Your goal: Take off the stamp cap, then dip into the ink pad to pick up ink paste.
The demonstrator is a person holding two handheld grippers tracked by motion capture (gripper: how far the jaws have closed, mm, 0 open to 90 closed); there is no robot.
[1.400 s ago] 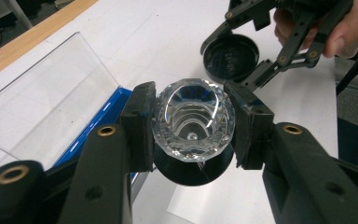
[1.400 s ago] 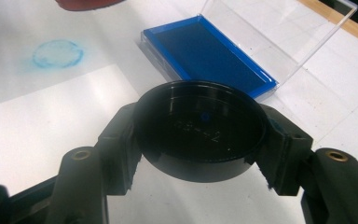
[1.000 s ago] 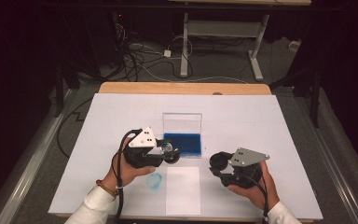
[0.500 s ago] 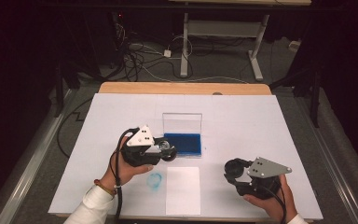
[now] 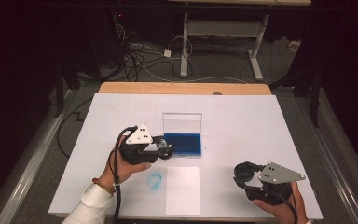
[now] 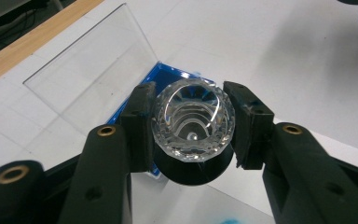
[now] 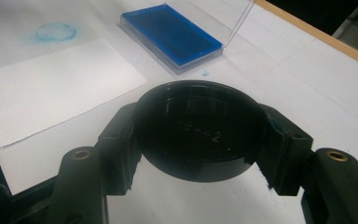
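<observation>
Left claw (image 6: pixel 193 123) of mine pinches the clear faceted stamp (image 6: pixel 193 122) just above the blue ink pad (image 5: pixel 182 143), while my right claw (image 7: pixel 200 140) clamps the black cap (image 7: pixel 199 135) near the surface's (image 5: pixel 261 121) front edge. Pressing the stamp down flat should ink it evenly before the white paper (image 5: pixel 182 189).

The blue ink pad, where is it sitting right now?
In the high view the blue ink pad lies mid-table with its clear lid raised behind it, just right of the left tool and above the white paper.

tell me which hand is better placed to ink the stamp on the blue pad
Left: its fingers grip the clear stamp right beside the blue ink pad. The right gripper holds a black cap farther off.
</observation>
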